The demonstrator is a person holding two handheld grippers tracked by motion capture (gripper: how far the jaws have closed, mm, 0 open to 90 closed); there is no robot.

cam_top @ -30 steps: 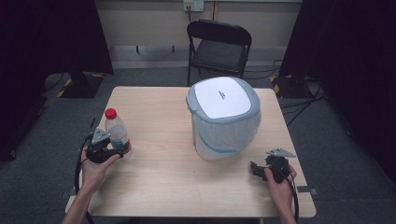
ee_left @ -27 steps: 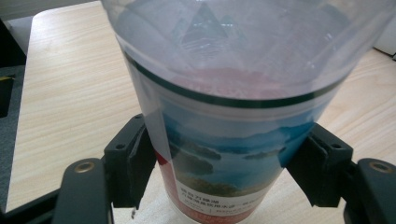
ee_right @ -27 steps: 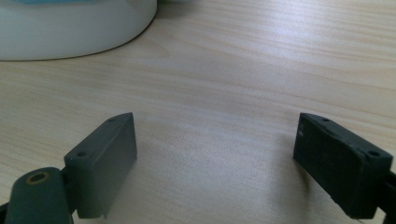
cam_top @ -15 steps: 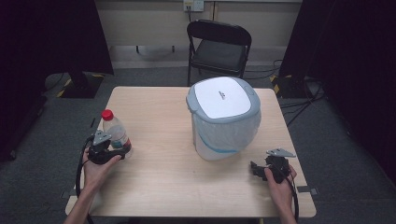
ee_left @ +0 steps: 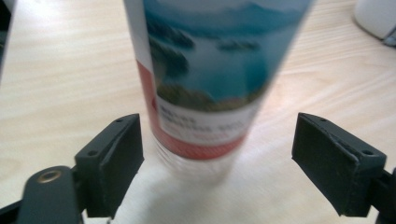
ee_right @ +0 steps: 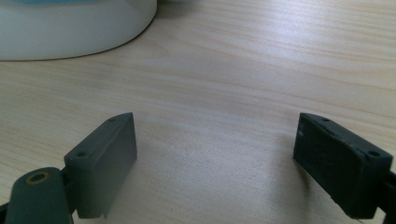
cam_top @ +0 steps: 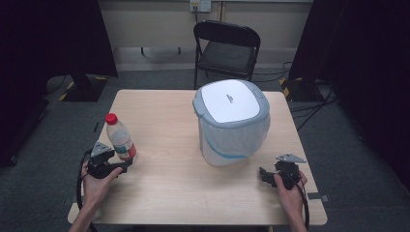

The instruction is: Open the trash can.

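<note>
A clear plastic bottle with a red cap and a red-and-blue label stands upright near the table's left edge. My left gripper sits just in front of it, open. In the left gripper view the bottle rises between the wide-apart jaws of the left gripper, touching neither. A white bin with a grey-rimmed closed lid and a plastic liner stands right of centre. My right gripper rests near the front right corner, open, with bare wood between the jaws of the right gripper.
The light wooden table is bordered by grey carpet. A black folding chair stands behind its far edge. The bin's white base lies a short way ahead of my right gripper.
My left gripper has drawn back a little toward the near edge, and the bottle stays standing where it was. The right gripper has not moved.
</note>
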